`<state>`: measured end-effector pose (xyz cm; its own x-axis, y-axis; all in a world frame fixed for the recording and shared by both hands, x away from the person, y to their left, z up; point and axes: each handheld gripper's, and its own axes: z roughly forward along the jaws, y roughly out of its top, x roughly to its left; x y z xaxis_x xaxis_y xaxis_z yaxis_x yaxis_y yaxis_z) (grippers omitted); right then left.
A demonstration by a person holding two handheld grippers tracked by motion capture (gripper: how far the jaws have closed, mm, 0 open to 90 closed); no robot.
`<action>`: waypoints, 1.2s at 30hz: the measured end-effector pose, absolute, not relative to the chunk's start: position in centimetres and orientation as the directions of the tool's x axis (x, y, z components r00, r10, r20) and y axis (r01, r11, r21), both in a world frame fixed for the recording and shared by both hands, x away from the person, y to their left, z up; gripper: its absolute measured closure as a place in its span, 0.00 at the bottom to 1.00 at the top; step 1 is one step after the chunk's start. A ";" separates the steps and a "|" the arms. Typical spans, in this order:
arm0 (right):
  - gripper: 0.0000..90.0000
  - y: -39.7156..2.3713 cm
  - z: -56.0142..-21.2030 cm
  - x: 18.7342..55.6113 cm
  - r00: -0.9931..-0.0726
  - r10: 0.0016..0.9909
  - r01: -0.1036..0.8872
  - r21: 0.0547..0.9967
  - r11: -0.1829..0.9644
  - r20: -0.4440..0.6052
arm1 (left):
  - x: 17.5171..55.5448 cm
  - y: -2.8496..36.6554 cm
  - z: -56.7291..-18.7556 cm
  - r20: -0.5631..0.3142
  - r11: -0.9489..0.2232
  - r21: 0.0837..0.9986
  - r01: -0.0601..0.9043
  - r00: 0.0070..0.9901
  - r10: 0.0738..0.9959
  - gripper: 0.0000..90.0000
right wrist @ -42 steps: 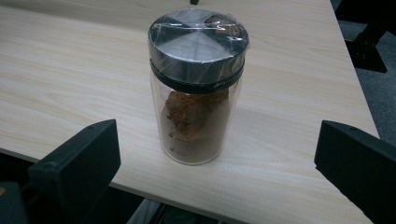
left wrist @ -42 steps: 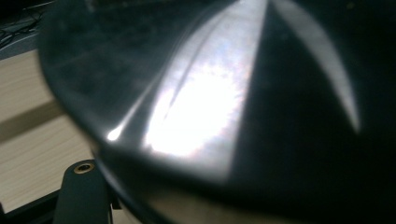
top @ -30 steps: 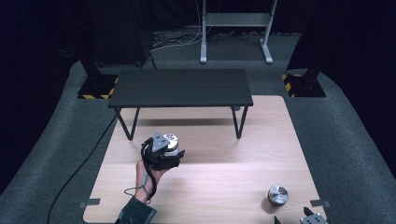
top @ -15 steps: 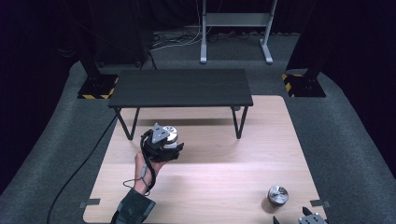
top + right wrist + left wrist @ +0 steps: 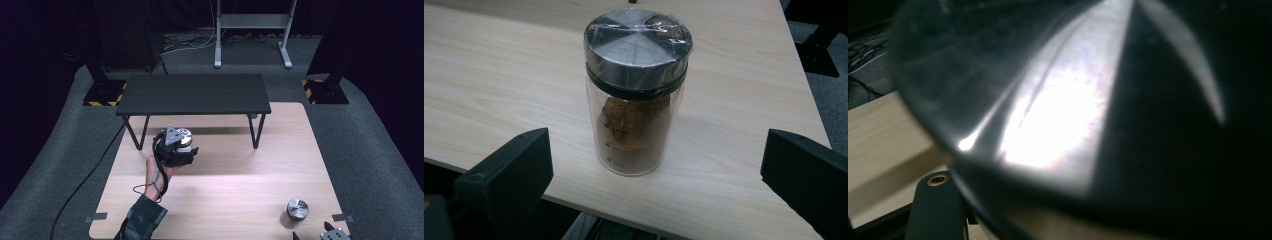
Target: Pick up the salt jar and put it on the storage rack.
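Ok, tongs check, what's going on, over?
Left tongs shut on shiny-lidded jar, held near black bench. Right tongs open, facing brown-powder jar. Nothing in between.

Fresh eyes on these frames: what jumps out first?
The left gripper is raised above the wooden table, clamped on a metal-lidded jar in front of the low black bench. A second jar of brown powder stands near the table's right front corner, before the open right gripper.

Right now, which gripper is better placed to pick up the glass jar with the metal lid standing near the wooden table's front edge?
The right gripper: its jaws stand open either side of the glass jar. The left gripper, across the wooden table, already holds another metal-lidded jar.
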<state>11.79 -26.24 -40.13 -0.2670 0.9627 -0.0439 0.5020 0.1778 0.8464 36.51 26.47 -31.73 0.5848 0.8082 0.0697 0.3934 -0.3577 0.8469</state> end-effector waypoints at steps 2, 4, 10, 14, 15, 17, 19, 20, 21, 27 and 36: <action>0.00 -26.2 -40.1 11.8 -0.268 0.962 0.503 0.845 0.179 -0.044 | 36.7 26.5 -31.5 0.067 -0.356 0.848 0.393 0.586 0.808 0.34; 0.00 -26.2 -40.1 11.8 -0.268 0.962 0.504 0.845 0.179 -0.044 | 36.8 26.5 -31.3 0.070 -0.357 0.848 0.391 0.585 0.808 0.34; 0.00 -26.2 -40.1 11.9 -0.269 0.962 0.504 0.845 0.179 -0.044 | 37.1 26.6 -30.4 0.076 -0.356 0.853 0.380 0.586 0.806 0.34; 0.00 -26.2 -40.0 11.8 -0.266 0.963 0.504 0.845 0.179 -0.045 | 37.3 26.5 -29.7 0.079 -0.358 0.853 0.380 0.584 0.808 0.34; 0.00 -26.2 -40.0 11.8 -0.266 0.963 0.505 0.844 0.179 -0.045 | 37.3 26.4 -29.6 0.079 -0.359 0.852 0.382 0.583 0.809 0.34; 0.00 -26.3 -40.0 11.8 -0.266 0.963 0.506 0.844 0.178 -0.044 | 37.5 26.4 -29.3 0.078 -0.359 0.852 0.381 0.586 0.806 0.34; 0.00 -26.3 -40.0 11.8 -0.266 0.963 0.506 0.844 0.178 -0.044 | 37.6 26.3 -29.1 0.081 -0.363 0.852 0.378 0.589 0.804 0.34; 0.00 -26.3 -40.0 11.9 -0.266 0.963 0.506 0.844 0.177 -0.043 | 37.6 26.3 -29.0 0.083 -0.364 0.852 0.376 0.590 0.803 0.34; 0.00 -26.3 -40.0 11.8 -0.266 0.963 0.506 0.844 0.177 -0.042 | 37.7 26.2 -28.8 0.084 -0.364 0.852 0.375 0.589 0.803 0.34; 0.00 -26.3 -40.0 11.8 -0.265 0.963 0.505 0.845 0.175 -0.041 | 37.9 26.0 -28.1 0.089 -0.369 0.851 0.374 0.590 0.803 0.34; 0.00 -26.4 -40.0 11.9 -0.265 0.964 0.509 0.843 0.174 -0.040 | 38.3 26.1 -26.9 0.095 -0.377 0.853 0.361 0.603 0.792 0.34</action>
